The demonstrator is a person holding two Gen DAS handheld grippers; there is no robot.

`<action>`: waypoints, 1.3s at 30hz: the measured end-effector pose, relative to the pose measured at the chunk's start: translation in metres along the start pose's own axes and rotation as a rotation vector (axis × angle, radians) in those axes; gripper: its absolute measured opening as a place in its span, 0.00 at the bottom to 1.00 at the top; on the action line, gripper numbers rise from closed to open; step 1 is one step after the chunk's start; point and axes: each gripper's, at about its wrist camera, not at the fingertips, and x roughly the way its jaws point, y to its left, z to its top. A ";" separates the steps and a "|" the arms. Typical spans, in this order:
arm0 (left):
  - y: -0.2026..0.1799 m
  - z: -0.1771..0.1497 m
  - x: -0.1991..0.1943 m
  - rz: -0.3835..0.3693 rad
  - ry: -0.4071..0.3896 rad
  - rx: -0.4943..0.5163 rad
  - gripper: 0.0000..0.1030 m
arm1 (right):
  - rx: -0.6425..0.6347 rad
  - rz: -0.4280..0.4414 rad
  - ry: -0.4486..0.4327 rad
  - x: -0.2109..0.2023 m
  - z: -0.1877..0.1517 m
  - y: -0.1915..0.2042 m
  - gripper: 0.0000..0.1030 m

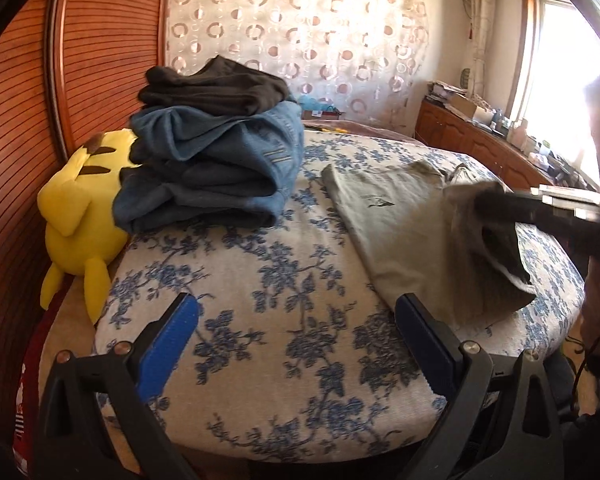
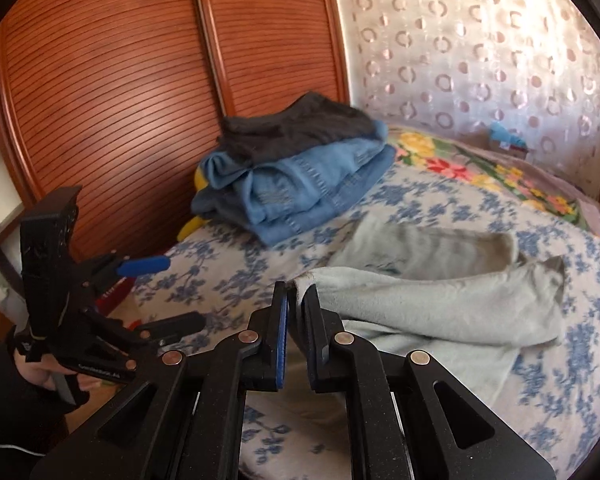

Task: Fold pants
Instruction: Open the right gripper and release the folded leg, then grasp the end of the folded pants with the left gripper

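Pale grey-green pants (image 1: 411,232) lie on the floral bed cover (image 1: 260,280), partly folded over. In the right wrist view the pants (image 2: 439,304) run to the right, and my right gripper (image 2: 298,300) is shut on one edge of them, lifting it a little off the bed. The right gripper also shows in the left wrist view (image 1: 495,204) at the right, holding the cloth. My left gripper (image 1: 296,312) is open and empty above the bare bed cover, left of the pants. It shows at the left of the right wrist view (image 2: 172,292), jaws apart.
A stack of folded jeans with a dark garment on top (image 1: 216,148) sits at the back left of the bed, also in the right wrist view (image 2: 300,172). A yellow plush toy (image 1: 80,208) lies beside it against the wooden wardrobe doors (image 1: 100,60). A cabinet (image 1: 479,140) stands under the window.
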 end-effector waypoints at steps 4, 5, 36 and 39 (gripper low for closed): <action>0.006 -0.002 0.002 0.006 0.003 -0.013 0.96 | -0.007 0.037 0.043 0.017 -0.009 0.011 0.05; 0.006 -0.002 0.002 0.005 0.003 -0.013 0.96 | -0.002 0.043 0.054 0.020 -0.011 0.012 0.05; -0.078 0.052 0.041 -0.153 0.033 0.159 0.96 | 0.162 -0.332 0.036 -0.033 -0.067 -0.122 0.38; -0.087 0.068 0.050 -0.178 0.040 0.185 0.95 | 0.187 -0.371 0.036 -0.036 -0.069 -0.141 0.38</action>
